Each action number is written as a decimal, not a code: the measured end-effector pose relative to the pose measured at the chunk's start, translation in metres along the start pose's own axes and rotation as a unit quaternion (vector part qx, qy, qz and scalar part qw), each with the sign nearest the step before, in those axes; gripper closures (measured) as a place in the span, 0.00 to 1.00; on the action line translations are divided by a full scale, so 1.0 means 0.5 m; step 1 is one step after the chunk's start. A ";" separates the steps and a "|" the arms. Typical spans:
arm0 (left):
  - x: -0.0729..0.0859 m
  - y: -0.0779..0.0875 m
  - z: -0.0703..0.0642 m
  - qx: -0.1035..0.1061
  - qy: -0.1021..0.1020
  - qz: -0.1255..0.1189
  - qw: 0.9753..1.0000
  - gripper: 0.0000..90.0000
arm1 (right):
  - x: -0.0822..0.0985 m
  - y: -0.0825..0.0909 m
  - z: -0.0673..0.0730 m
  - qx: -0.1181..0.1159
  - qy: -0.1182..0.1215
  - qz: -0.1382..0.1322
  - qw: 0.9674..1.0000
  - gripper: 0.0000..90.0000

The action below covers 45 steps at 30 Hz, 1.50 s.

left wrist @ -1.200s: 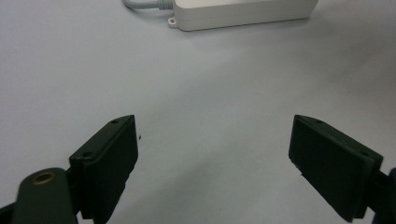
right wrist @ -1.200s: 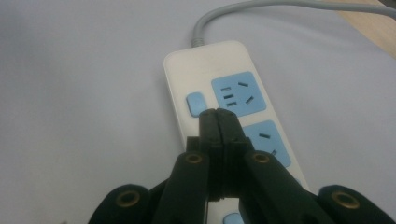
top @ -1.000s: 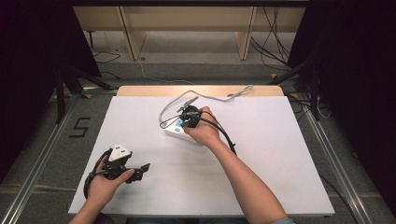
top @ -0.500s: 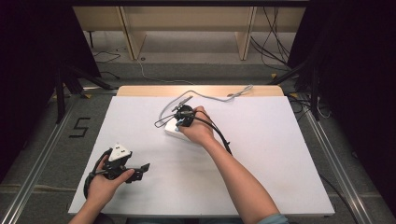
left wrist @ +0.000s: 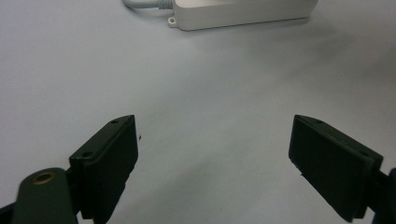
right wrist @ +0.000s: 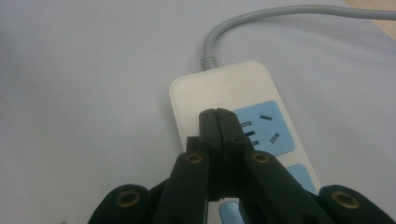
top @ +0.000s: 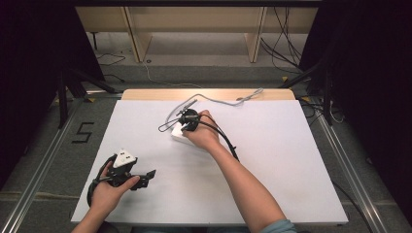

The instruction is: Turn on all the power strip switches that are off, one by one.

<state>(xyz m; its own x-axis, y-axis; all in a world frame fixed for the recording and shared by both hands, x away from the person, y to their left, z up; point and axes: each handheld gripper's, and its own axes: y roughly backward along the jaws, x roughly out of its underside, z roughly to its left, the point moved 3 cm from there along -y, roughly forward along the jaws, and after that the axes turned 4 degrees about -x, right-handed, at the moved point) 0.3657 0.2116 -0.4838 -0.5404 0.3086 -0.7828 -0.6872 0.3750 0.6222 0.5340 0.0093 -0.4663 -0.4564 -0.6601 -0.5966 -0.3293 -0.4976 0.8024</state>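
A white power strip [top: 176, 136] with blue outlet panels [right wrist: 264, 125] lies near the middle of the white table, and its grey cord [top: 221, 100] runs toward the far edge. My right gripper [top: 184, 125] is over the strip, shut, with nothing visible between its jaws. Its tips [right wrist: 218, 115] sit above the edge of the first blue outlet. My left gripper [top: 147, 176] rests near the table's front left and points right. In its own view it [left wrist: 215, 144] stands open over bare table, with the power strip [left wrist: 243, 11] far ahead.
The table is covered by a white mat [top: 291, 160], with a wooden strip [top: 145, 94] showing along the far edge. A black cable [top: 226, 141] trails from the right gripper along the person's forearm. Dark curtains and floor rails flank the table.
The right hand with its shut gripper has shifted a little to the left over the power strip. The left hand has stayed put.
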 end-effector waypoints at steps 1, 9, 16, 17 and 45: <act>0.000 0.000 0.000 0.000 0.002 -0.001 1.000 0.17 | 0.000 -0.001 0.001 0.001 -0.001 0.004 1.000 1.00; 0.000 0.000 0.000 0.000 0.000 -0.001 1.000 0.17 | 0.001 -0.010 0.000 0.002 0.000 0.013 1.000 1.00; 0.000 -0.001 -0.001 0.001 0.000 0.000 1.000 0.17 | 0.001 -0.011 0.000 0.002 0.002 0.016 1.000 1.00; 0.000 -0.001 -0.001 0.000 -0.001 -0.001 1.000 0.17 | 0.001 -0.012 0.000 0.002 0.003 0.016 1.000 1.00; -0.001 -0.002 -0.004 0.002 -0.001 0.000 1.000 0.17 | 0.001 -0.018 0.011 0.021 0.010 0.031 0.999 1.00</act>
<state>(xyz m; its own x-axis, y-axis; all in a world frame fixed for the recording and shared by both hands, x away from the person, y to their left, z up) 0.3657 0.2094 -0.4841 -0.5399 0.3106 -0.7823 -0.6853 0.3774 0.6229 0.5322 0.0165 -0.4740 -0.4607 -0.6997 -0.5461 -0.3360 -0.4320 0.8370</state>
